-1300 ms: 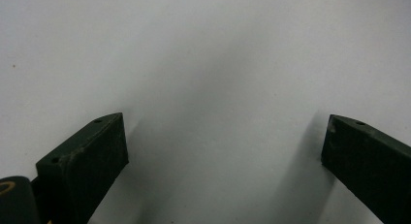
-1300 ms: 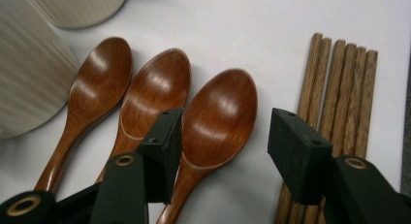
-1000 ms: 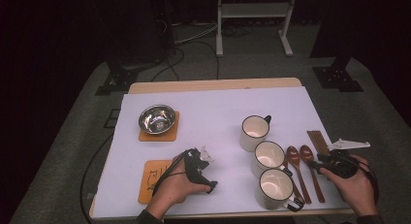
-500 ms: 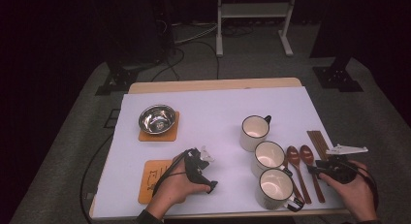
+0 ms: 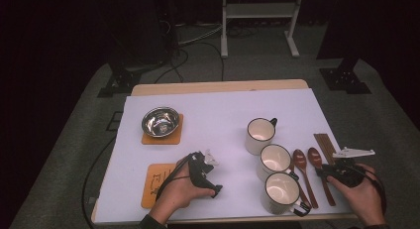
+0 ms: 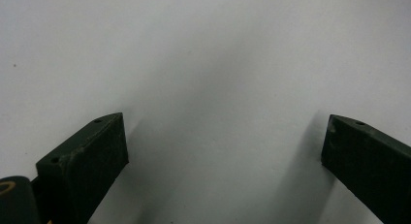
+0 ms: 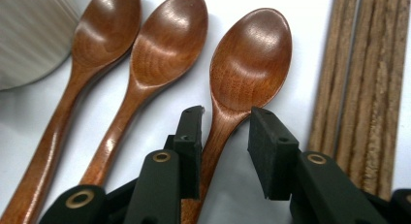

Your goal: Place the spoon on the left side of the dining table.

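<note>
We see the wooden spoon (image 7: 249, 59) lying flat on the white table cover (image 5: 218, 110), its neck between the jaws of the right gripper (image 7: 224, 136). Those jaws have just been closing; the left pad sits against the handle, while a sliver of gap remains at the right pad, so the spoon is straddled but not yet pinched. Left of the claw lie two more spoons (image 7: 167, 44), then a mug's ribbed wall (image 7: 29, 35); to its right, the chopsticks (image 7: 368, 78). Well apart, the left gripper (image 5: 204, 165) rests on bare cover, jaws released and wide, nothing between them.
</note>
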Motion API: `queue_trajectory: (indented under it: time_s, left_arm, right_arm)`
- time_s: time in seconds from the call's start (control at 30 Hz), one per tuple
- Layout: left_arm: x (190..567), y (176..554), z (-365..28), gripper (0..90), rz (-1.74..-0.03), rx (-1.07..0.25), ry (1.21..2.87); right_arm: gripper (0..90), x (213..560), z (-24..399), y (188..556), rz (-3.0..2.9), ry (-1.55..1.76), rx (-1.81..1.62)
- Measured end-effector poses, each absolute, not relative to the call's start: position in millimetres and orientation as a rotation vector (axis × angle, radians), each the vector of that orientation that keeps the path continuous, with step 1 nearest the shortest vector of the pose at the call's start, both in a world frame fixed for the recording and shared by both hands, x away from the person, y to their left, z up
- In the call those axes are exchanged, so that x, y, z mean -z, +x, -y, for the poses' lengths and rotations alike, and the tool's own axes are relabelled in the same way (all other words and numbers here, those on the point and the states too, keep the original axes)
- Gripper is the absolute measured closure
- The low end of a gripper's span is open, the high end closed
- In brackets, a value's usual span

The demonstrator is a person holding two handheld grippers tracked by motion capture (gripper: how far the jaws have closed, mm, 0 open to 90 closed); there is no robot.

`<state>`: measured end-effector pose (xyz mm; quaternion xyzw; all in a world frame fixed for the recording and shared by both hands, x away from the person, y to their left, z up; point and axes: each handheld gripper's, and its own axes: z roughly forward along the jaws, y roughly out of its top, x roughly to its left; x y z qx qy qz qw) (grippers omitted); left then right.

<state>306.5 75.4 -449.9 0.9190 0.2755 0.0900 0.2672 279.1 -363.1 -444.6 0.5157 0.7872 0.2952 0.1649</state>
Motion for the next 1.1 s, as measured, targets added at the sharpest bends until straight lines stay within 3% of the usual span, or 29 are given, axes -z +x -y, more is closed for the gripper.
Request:
queue_trajectory:
  time_s: [1.1]
  left_arm:
    - [449.5,306.9,-74.3,1.3,-0.749,-0.242,2.487]
  right_arm:
    - [71.4,445.9,365.6,317.6,-2.236,1.476,-0.846]
